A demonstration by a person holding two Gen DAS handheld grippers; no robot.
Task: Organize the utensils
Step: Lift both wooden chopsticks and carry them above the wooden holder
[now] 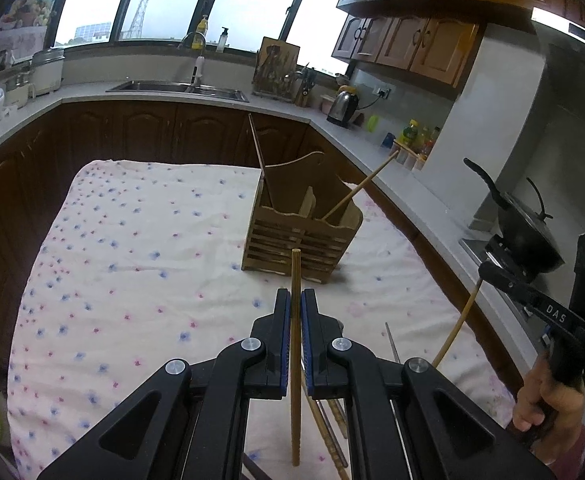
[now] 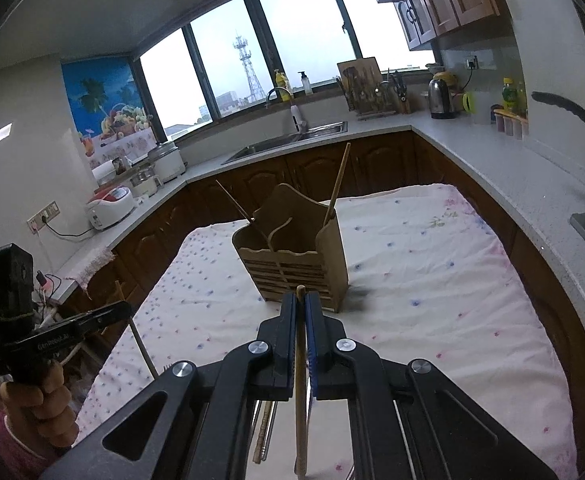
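Note:
A wooden slatted utensil holder (image 1: 300,236) (image 2: 296,252) stands on the flowered cloth, with one chopstick leaning out of each side compartment. My left gripper (image 1: 295,300) is shut on a wooden chopstick (image 1: 296,360), which stands upright between the pads, just short of the holder. My right gripper (image 2: 300,304) is shut on another wooden chopstick (image 2: 300,392), also held upright in front of the holder. The right gripper (image 1: 488,270) with its chopstick shows at the right edge of the left wrist view. More chopsticks (image 1: 328,428) (image 2: 264,428) lie on the cloth beneath the grippers.
The cloth (image 1: 132,260) (image 2: 432,280) covers a table ringed by a grey counter with a sink (image 1: 180,88). A kettle (image 1: 342,108), a knife rack (image 1: 276,68) and a black wok (image 1: 524,232) stand on the counter at the right. A hand (image 2: 40,404) holds the left gripper's handle.

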